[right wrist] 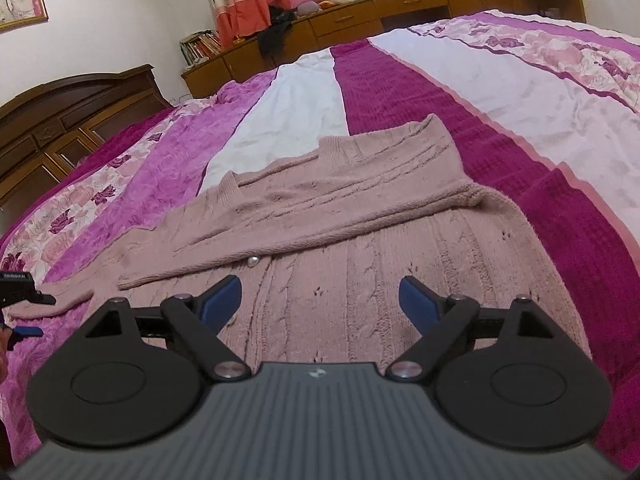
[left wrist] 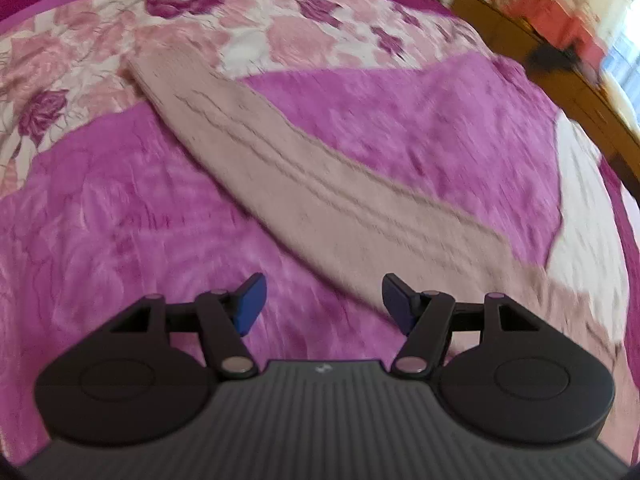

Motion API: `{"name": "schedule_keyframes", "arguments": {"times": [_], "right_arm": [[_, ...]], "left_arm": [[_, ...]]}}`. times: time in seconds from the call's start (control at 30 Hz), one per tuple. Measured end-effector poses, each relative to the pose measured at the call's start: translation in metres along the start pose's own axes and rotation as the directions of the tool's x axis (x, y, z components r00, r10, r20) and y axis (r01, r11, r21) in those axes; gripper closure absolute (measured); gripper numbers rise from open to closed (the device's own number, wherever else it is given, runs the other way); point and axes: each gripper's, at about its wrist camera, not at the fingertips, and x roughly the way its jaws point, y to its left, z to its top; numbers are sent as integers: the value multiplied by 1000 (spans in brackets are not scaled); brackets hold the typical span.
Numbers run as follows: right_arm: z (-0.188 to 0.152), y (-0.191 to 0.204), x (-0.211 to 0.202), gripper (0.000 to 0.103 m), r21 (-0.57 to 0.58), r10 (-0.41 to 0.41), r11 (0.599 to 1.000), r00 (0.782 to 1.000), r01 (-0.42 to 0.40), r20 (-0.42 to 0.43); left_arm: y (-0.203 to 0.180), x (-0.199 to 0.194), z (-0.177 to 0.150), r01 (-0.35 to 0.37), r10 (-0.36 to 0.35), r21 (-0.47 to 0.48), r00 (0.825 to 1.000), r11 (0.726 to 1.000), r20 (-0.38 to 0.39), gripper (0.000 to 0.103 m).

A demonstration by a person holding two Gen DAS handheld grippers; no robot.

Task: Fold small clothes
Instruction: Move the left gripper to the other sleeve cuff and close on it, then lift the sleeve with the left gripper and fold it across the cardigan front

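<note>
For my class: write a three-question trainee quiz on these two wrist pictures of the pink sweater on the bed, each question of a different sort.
1. True or false: the right gripper grips the pink sweater.
2. One sleeve lies: A) folded across the body, B) hanging off the bed, C) rolled into a ball.
3. Fill in: the left gripper faces the other sleeve, stretched out on the ____ bedspread.

Key: 1 false, its fingers are open; 2 A; 3 pink-purple.
</note>
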Motion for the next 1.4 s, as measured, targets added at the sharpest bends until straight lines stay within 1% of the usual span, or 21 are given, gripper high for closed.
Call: {"name": "schedule_keyframes", "arguments": {"times": [0.03, 0.13, 0.2, 0.37, 0.53, 0.63, 0.67, 0.7, 0.73, 0.77, 0.83, 0.9, 0.97, 1.03, 1.13, 1.2, 1.27, 1.4], "right_arm": [[-1, 0, 0, 13, 1, 0, 1000, 1000, 0, 1], [-2, 1, 2, 13, -2, -5, 1000, 1000, 5, -10], [-2, 2, 3, 13, -8, -7, 1000, 1000, 7, -15], [-1, 2, 6, 13, -15, -20, 1000, 1000, 20, -18], [0, 1, 7, 13, -14, -37, 999, 999, 36, -19], [1, 0, 7, 13, -18, -50, 999, 999, 50, -13], [1, 0, 7, 13, -18, -58, 998, 998, 58, -10], [1, -1, 7, 13, -17, -62, 998, 998, 62, -8], [1, -1, 7, 13, -15, -68, 998, 998, 68, -7], [1, -2, 8, 13, -11, -73, 997, 997, 73, -8], [1, -2, 9, 13, -6, -79, 997, 997, 79, -13], [1, -2, 11, 13, -6, -82, 997, 997, 82, -15], [1, -3, 11, 13, -6, -83, 997, 996, 83, -15], [1, -3, 11, 13, -5, -81, 997, 997, 81, -14], [1, -4, 12, 13, -1, -84, 996, 996, 84, -11], [2, -4, 12, 13, 1, -83, 997, 997, 83, -9], [1, -4, 11, 13, -3, -81, 997, 997, 81, -5], [1, -4, 9, 13, 1, -77, 997, 997, 77, 3]], "left_arm": [[2, 5, 4, -4, 4, -27, 1000, 1000, 2, 37], [7, 24, 13, 13, -16, -120, 999, 993, -29, 37], [9, 34, 16, 6, -12, -149, 999, 989, -37, 37], [7, 47, 23, -2, 6, -173, 1000, 985, 22, 37], [18, 61, 34, 13, 6, -238, 997, 971, 82, 38], [24, 66, 39, 28, 1, -240, 993, 970, 120, 40], [25, 67, 41, 34, -2, -227, 991, 973, 136, 43], [25, 67, 42, 31, 0, -198, 989, 980, 151, 68], [25, 68, 44, 29, -3, -169, 989, 985, 151, 95], [26, 69, 45, 38, -15, -156, 989, 987, 147, 92], [30, 64, 45, 89, -63, -146, 983, 985, 170, 93], [26, 51, 44, 111, -90, -91, 973, 990, 214, 95], [18, 35, 44, 146, -132, -35, 959, 989, 252, 95], [8, 16, 44, 195, -189, 11, 939, 981, 288, 95], [-13, -12, 41, 245, -263, 96, 902, 965, 342, 95], [-28, -28, 37, 279, -311, 139, 879, 950, 362, 95], [-43, -41, 33, 323, -363, 169, 857, 931, 365, 95], [-78, -64, 22, 390, -458, 250, 820, 886, 342, 95]]}}
